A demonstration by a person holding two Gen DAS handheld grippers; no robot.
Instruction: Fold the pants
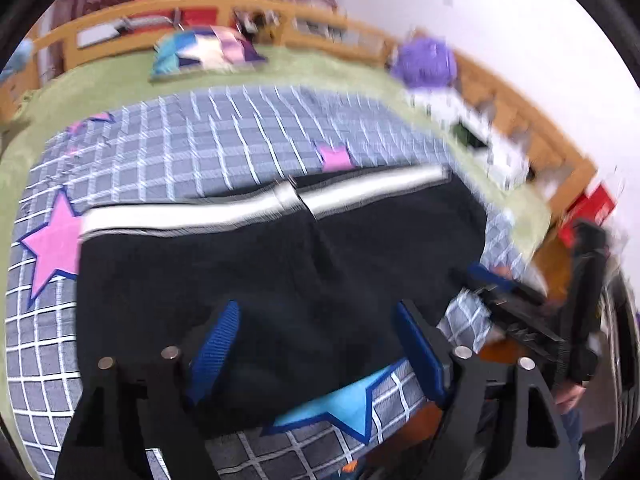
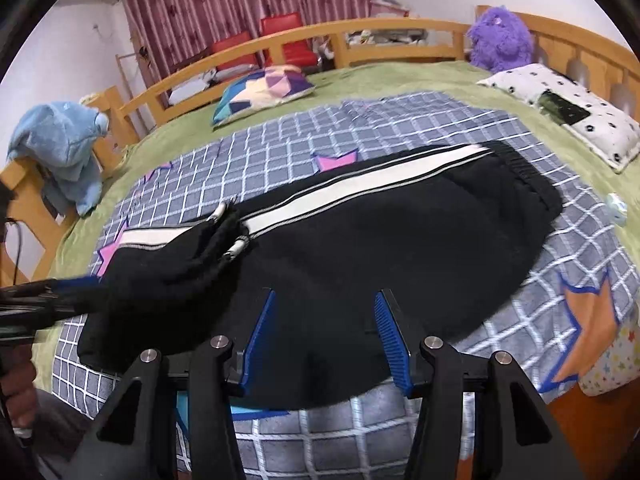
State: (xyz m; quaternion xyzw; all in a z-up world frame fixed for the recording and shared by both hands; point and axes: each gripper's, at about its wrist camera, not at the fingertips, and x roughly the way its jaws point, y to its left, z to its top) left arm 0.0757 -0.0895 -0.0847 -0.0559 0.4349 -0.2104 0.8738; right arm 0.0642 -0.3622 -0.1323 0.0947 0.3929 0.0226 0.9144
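Note:
Black pants [image 2: 360,248] with a white side stripe [image 2: 360,188] lie across a checked blanket [image 2: 400,120] on the bed. One leg end is folded back, and its cuffs [image 2: 234,236] rest on the middle of the pants. My left gripper [image 1: 320,346] is open above the near part of the pants [image 1: 280,264], with nothing between its blue pads [image 1: 216,340]. In the right wrist view the left gripper [image 2: 76,286] shows at the folded leg's left end. My right gripper [image 2: 324,336] hovers open over the near hem, its pads [image 2: 262,332] apart. In the left wrist view the right gripper [image 1: 496,284] sits at the pants' right edge.
A green sheet [image 2: 360,72] covers the bed inside a wooden rail [image 2: 280,40]. A patchwork pillow [image 2: 264,92], a spotted white pillow [image 2: 568,108], a purple plush [image 2: 500,40] and a blue plush [image 2: 60,140] sit around the edges. A person's hand [image 2: 20,396] is at lower left.

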